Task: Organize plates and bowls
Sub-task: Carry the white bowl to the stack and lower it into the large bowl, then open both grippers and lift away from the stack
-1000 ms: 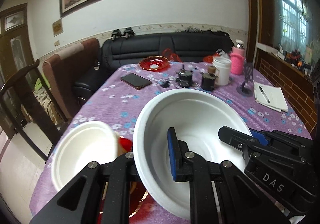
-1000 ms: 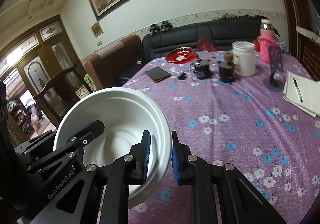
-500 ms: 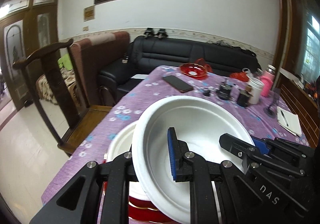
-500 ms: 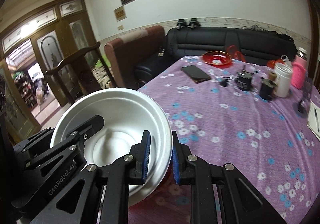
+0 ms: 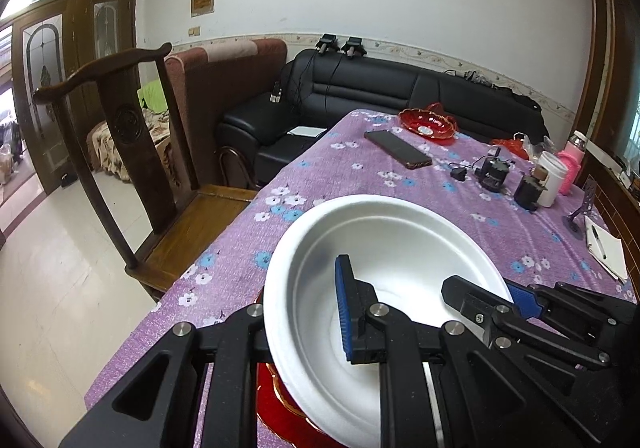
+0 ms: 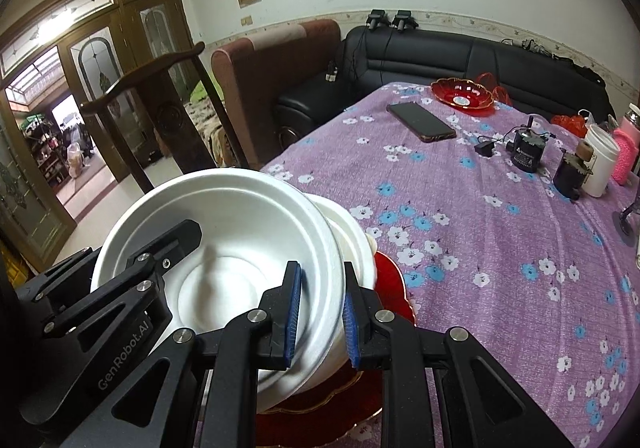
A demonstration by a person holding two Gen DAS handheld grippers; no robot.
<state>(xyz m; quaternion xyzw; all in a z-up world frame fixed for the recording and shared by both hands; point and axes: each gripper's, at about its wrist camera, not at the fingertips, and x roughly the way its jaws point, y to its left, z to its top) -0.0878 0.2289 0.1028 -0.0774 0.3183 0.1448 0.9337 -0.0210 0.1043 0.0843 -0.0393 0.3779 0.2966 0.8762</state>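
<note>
Both grippers have carried the white foam bowl (image 5: 384, 248) leftward over the last second, from above bare tablecloth to above a second white foam bowl (image 6: 352, 244) that sits on a red gold-rimmed plate (image 6: 394, 288) at the near left corner of the purple flowered tablecloth (image 5: 344, 172).

At 9 o'clock of the bowl, the left gripper (image 5: 304, 316) pinches the rim: one blue pad lies inside the bowl, the other finger is hidden behind the wall. At 3 o'clock the right gripper (image 6: 320, 312) is clamped on the opposite rim, blue pads either side of the wall.

The carried bowl sits tilted and appears only partly nested in the lower one. My worry is the thin foam: unequal squeeze or an uneven lowering could buckle the rim, or the tilted bowl could push the stack toward the table edge just beside the wooden chair (image 5: 120, 120). Letting go on one side first might tip it out.
</note>
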